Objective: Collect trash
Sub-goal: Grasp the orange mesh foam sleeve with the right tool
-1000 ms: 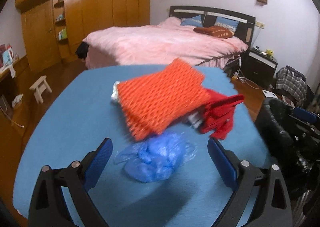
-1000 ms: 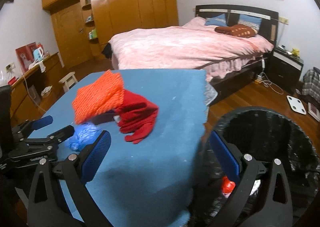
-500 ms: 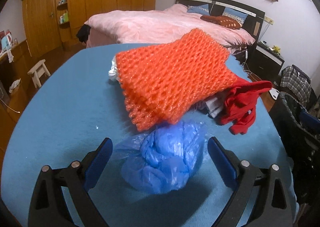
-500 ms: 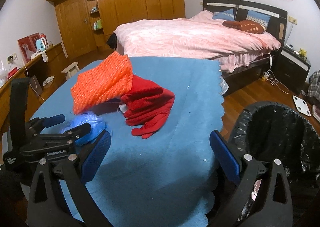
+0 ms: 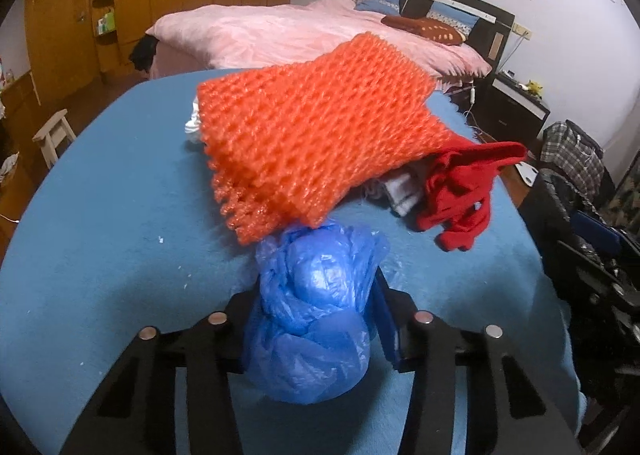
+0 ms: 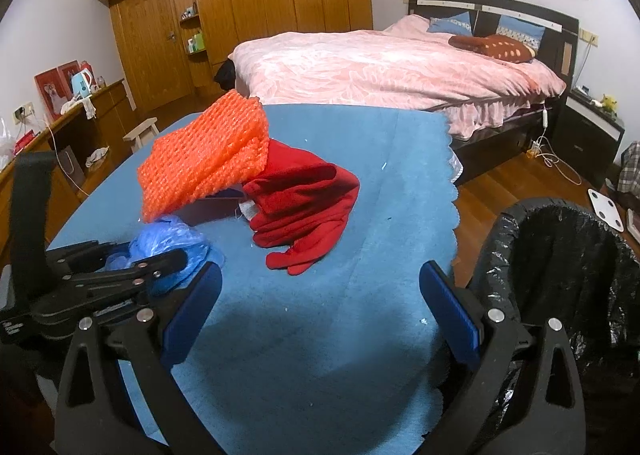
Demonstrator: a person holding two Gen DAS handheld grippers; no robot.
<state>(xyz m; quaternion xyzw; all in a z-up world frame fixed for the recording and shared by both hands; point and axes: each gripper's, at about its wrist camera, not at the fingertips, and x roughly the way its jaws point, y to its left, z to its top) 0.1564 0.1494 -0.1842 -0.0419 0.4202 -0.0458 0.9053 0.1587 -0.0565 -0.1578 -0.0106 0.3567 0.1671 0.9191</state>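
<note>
The left gripper (image 5: 320, 319) has just been closing, and its fingers are now squeezing the crumpled blue plastic bag (image 5: 316, 311) near the close edge of the blue surface (image 5: 112, 255). The bag is sitting just beside the orange foam net (image 5: 316, 135), with the red cloth (image 6: 304, 199) lying nearer the middle. The right gripper (image 6: 320, 307) is hanging over the surface's right edge with its fingers spread wide and holding nothing, next to the black-lined trash bin (image 6: 568, 255)

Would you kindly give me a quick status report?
Left gripper just closed on blue plastic bag. Right gripper open, empty. Orange foam net overhangs bag.
</note>
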